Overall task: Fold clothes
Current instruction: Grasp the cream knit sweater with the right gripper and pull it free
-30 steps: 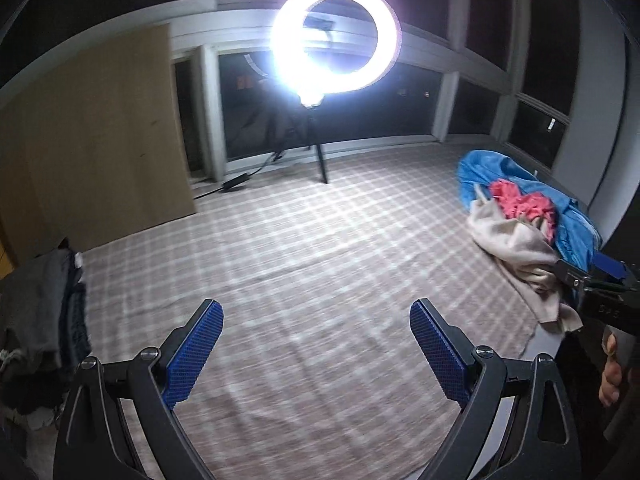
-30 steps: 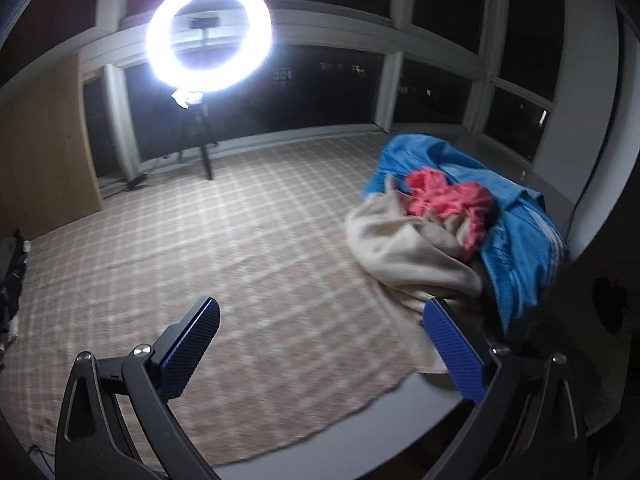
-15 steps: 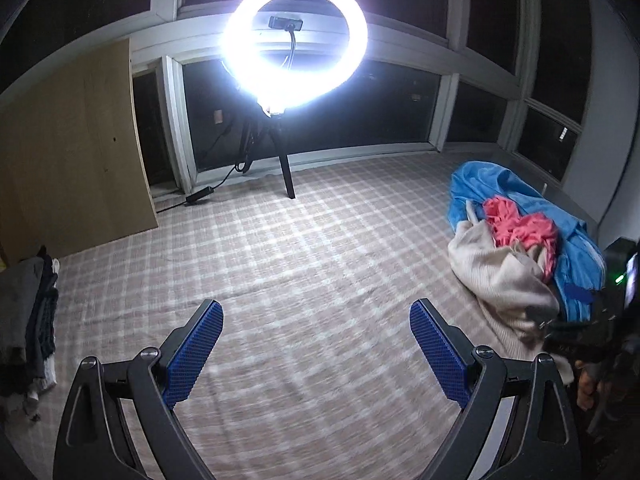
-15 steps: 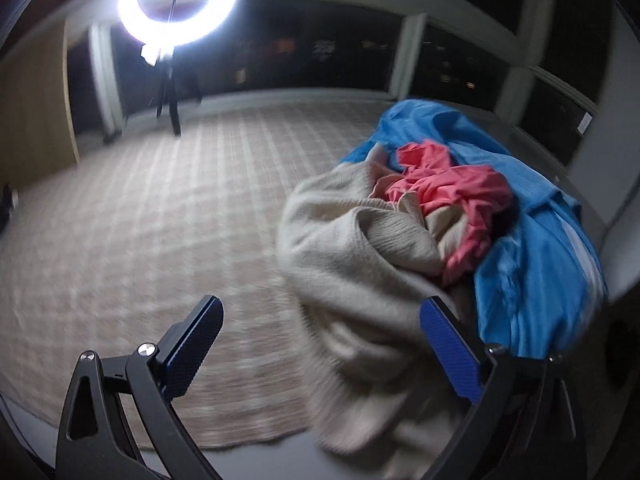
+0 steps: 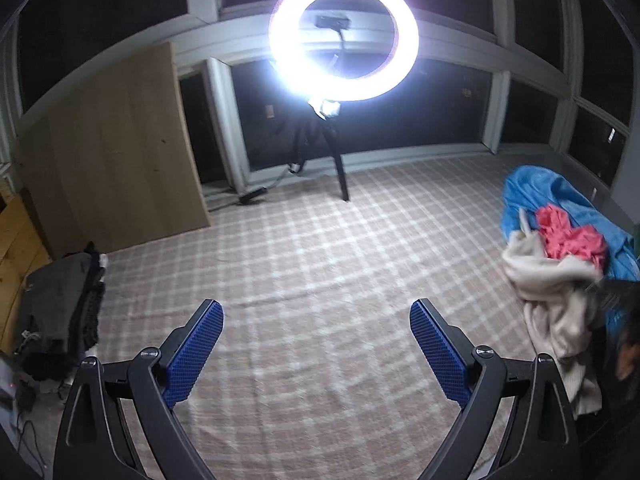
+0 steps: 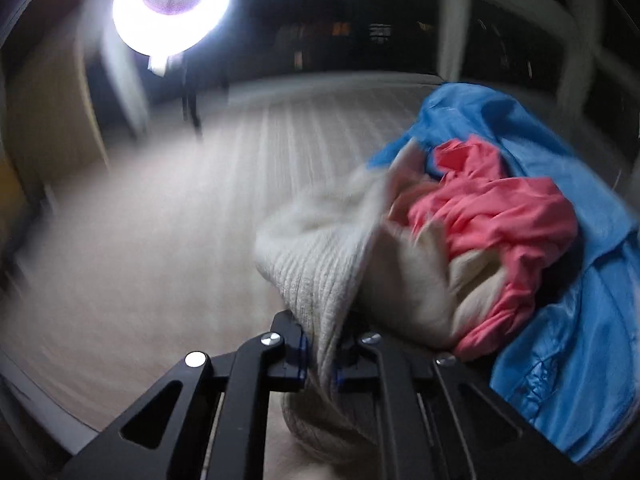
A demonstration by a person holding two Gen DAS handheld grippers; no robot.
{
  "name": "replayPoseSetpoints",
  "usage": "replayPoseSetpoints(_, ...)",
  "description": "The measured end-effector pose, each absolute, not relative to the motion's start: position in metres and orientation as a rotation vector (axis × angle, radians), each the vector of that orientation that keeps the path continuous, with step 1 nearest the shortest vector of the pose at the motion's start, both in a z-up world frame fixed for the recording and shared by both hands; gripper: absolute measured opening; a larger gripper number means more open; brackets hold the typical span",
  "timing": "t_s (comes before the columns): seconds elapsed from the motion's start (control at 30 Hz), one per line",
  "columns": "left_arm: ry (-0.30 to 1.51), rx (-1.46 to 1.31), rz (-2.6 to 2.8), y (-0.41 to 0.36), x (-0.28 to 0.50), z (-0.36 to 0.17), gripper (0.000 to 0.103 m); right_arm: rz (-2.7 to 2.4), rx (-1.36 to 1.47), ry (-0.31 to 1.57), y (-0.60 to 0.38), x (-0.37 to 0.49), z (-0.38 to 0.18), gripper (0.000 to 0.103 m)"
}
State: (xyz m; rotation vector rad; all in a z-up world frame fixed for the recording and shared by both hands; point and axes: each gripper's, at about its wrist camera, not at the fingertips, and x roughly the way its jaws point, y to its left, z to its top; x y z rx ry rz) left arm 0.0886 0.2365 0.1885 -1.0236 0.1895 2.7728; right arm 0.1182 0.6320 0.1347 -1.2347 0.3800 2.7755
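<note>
Left wrist view: the left gripper (image 5: 316, 334) hangs over a checked pink-and-white cloth (image 5: 320, 264) that covers the work surface. Its two blue-padded fingers (image 5: 194, 354) are spread wide apart with nothing between them. The clothes to be folded lie well off to the right of the fingers, in a heap at the cloth's right edge: a cream knit sweater (image 5: 556, 300) in front, a crumpled pink garment (image 5: 568, 238) on top of it, and a blue jacket (image 5: 560, 196) behind and beneath both. A dark, blurred shape overlaps the heap's near right side; what it is cannot be told. At the far left sits a pile of dark grey clothes (image 5: 60, 304). Behind the cloth stand a lit ring light (image 5: 344, 36) on a tripod, a wooden panel (image 5: 116, 176) and dark windows. No writing can be read.

Right wrist view: the picture is blurred by motion. The right gripper (image 6: 322, 360) is closed tight on a ribbed fold of the cream knit sweater (image 6: 320, 264); the fabric rises from between the fingertips and also hangs below them. The rest of the sweater spreads ahead and to the right, touching the pink garment (image 6: 500, 216), with the blue jacket (image 6: 560, 320) wrapped around the right side. The checked cloth (image 6: 160, 220) stretches away on the left toward the ring light (image 6: 176, 4). No labels or brand marks are legible.
</note>
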Motion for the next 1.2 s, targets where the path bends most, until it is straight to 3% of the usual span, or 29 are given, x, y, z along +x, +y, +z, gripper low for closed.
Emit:
replayPoseSetpoints(0.13, 0.143, -1.000, 2.811, 0.214, 0.086, 0.199, 0.095, 2.792, -0.980, 0.979, 0.690, 0.126, 0.190, 0.008)
replayPoseSetpoints(0.23, 0.100, -0.984, 2.845, 0.193, 0.086, 0.205, 0.095, 2.865, -0.861, 1.165, 0.687, 0.119, 0.231, 0.008)
replayPoseSetpoints(0.5, -0.031, -0.949, 2.961, 0.118, 0.096, 0.217, 0.095, 3.333, -0.659, 1.065, 0.561, 0.076, 0.367, 0.008)
replayPoseSetpoints(0.63, -0.092, -0.929, 3.032, 0.079, 0.107, 0.221, 0.095, 3.596, -0.797, 0.886, 0.440, 0.049, 0.401, 0.007)
replayPoseSetpoints(0.7, -0.113, -0.929, 3.061, 0.061, 0.112, 0.222, 0.095, 3.634, -1.100, 0.642, 0.368, 0.024, 0.383, 0.013)
replayPoseSetpoints(0.73, -0.113, -0.938, 3.068, 0.054, 0.115, 0.220, 0.095, 3.628, -1.237, 0.532, 0.338, 0.013, 0.372, 0.027)
replayPoseSetpoints(0.83, -0.116, -0.965, 3.088, 0.034, 0.125, 0.215, 0.095, 3.458, -1.371, 0.533, 0.347, 0.002, 0.314, 0.030)
replayPoseSetpoints(0.93, -0.080, -1.030, 3.035, 0.038, 0.125, 0.202, 0.095, 3.286, -1.486, 0.531, 0.356, -0.009, 0.257, 0.048)
replayPoseSetpoints(1.2, 0.135, -1.154, 2.593, 0.165, 0.098, 0.135, 0.095, 2.870, -1.615, 0.593, 0.427, 0.000, 0.133, 0.049)
